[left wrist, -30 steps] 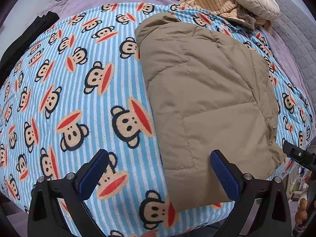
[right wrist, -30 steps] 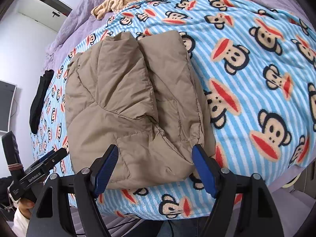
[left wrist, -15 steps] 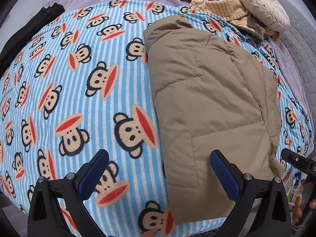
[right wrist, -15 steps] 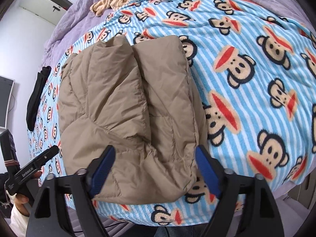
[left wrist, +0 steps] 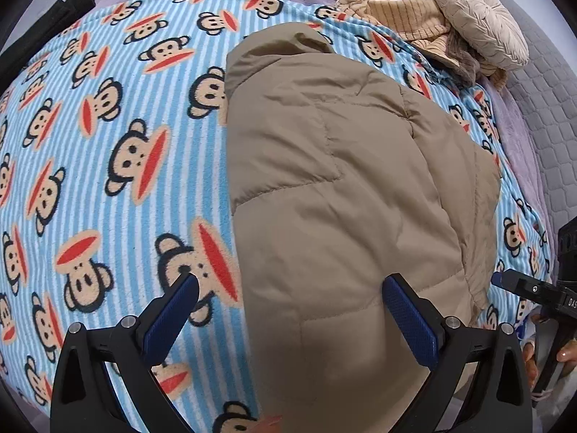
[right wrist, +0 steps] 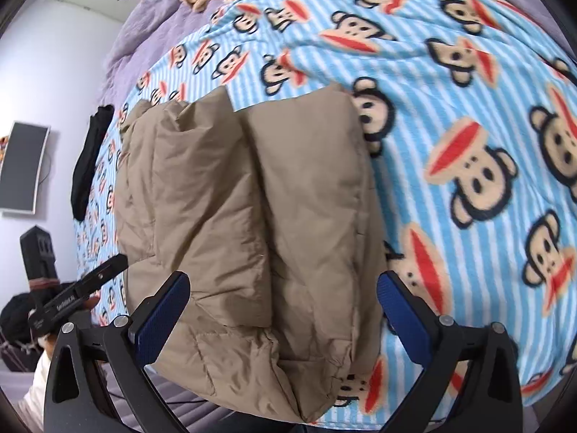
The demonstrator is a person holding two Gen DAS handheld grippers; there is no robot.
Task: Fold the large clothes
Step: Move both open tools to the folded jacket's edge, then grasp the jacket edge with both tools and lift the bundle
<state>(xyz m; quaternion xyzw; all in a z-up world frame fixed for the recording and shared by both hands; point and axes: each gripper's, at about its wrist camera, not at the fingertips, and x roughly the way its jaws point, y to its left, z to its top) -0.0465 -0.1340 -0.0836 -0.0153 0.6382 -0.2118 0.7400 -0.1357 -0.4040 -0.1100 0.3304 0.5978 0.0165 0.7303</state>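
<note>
Left wrist view: a folded tan padded jacket (left wrist: 346, 216) is seen lying on a monkey-print blanket (left wrist: 108, 151) spread over the bed, reaching to the bed's near edge. The left gripper (left wrist: 288, 310) is held wide apart above the jacket's near end, nothing clasped. In the right wrist view, the right gripper (right wrist: 283, 306) is likewise spread wide over the same jacket (right wrist: 245, 216). A heap of beige clothes (left wrist: 396, 7) and a round cushion (left wrist: 476, 25) are piled at the bed's far edge.
</note>
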